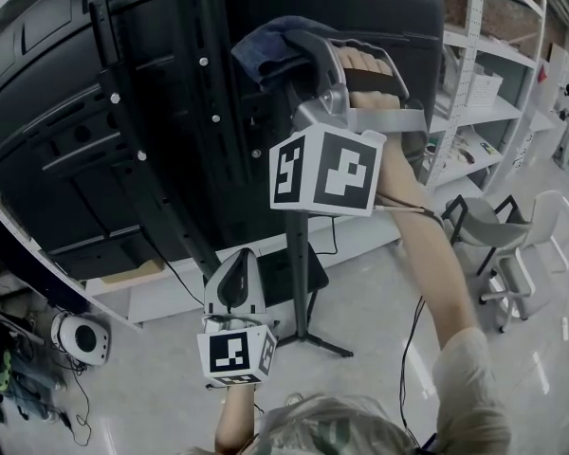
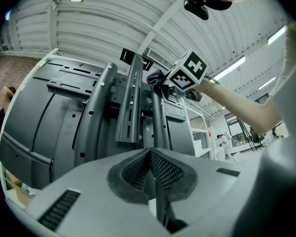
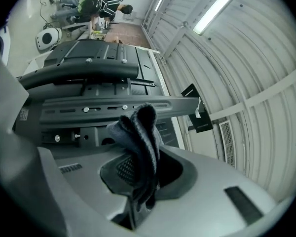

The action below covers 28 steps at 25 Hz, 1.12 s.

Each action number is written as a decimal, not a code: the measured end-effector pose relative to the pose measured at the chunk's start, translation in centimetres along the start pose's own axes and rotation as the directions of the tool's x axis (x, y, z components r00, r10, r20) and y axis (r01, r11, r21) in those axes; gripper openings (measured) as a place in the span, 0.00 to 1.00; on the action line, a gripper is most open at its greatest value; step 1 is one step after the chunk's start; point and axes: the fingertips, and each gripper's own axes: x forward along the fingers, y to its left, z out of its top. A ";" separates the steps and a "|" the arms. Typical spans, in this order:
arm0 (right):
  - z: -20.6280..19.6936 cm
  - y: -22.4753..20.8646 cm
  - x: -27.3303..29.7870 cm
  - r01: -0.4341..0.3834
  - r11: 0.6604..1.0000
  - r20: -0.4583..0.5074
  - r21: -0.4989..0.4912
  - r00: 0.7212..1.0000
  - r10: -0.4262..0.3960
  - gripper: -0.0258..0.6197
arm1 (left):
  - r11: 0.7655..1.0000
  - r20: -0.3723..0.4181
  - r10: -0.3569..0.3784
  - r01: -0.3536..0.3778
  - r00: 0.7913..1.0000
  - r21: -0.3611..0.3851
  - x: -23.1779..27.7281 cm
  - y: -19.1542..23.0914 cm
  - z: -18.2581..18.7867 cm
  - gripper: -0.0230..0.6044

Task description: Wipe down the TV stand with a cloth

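Got the cloth point(image 1: 264, 45) pinched in the right tool point(image 1: 299, 60), clamped tight on a bunched-up fold with the rest poking out past the tips. Held up high by a hand point(image 1: 365, 64), right at the black mounting rails point(image 1: 209, 93) of the TV stand point(image 1: 302, 282), round the back of the TV point(image 1: 95, 55). Looks pressed against a rail from the head view, but can't confirm real contact from the right gripper view. Same cloth point(image 3: 138, 127) stuffed into the right tool point(image 3: 138, 167) there, dark blue-grey and folded over.

Down lower, left tool point(image 1: 235, 263) shut on nothing, well apart from the cloth. Closed pads and no object between them in the left gripper view, just pointing up along the stand's pole point(image 2: 158, 122).

Off behind: pale floor point(image 1: 379, 292), white shelves point(image 1: 484, 83), a chair point(image 1: 512, 226) to the right.
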 end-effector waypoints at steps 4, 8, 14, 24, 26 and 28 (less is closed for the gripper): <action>-0.4 0.7 -0.3 -0.033 0.999 -0.005 0.016 0.999 0.033 0.13 | 1.000 -0.008 -0.007 0.007 1.000 -0.009 0.2 -0.2 -0.4 0.06; -0.6 1.4 -0.7 -0.051 0.999 -0.008 0.016 0.999 0.051 0.13 | 1.000 -0.016 -0.015 0.015 1.000 -0.016 0.2 -0.5 -0.7 0.06; -0.9 2.2 -1.3 -0.058 0.998 -0.013 0.025 0.998 0.059 0.13 | 0.999 -0.027 -0.025 0.024 0.999 -0.025 0.1 -0.8 -1.2 0.06; -1.5 5.0 -2.1 -0.129 0.991 -0.019 0.027 0.991 0.130 0.13 | 0.999 -0.039 -0.013 0.011 0.999 -0.031 -0.8 -0.6 -1.5 0.06; -1.6 5.5 -2.3 -0.141 0.990 -0.020 0.029 0.990 0.142 0.13 | 0.999 -0.041 -0.010 0.009 0.999 -0.033 -0.9 -0.5 -1.6 0.06; -1.7 6.0 -2.5 -0.156 0.987 -0.022 0.025 0.987 0.157 0.13 | 0.999 -0.043 -0.008 0.006 0.999 -0.034 -1.0 -0.5 -1.7 0.06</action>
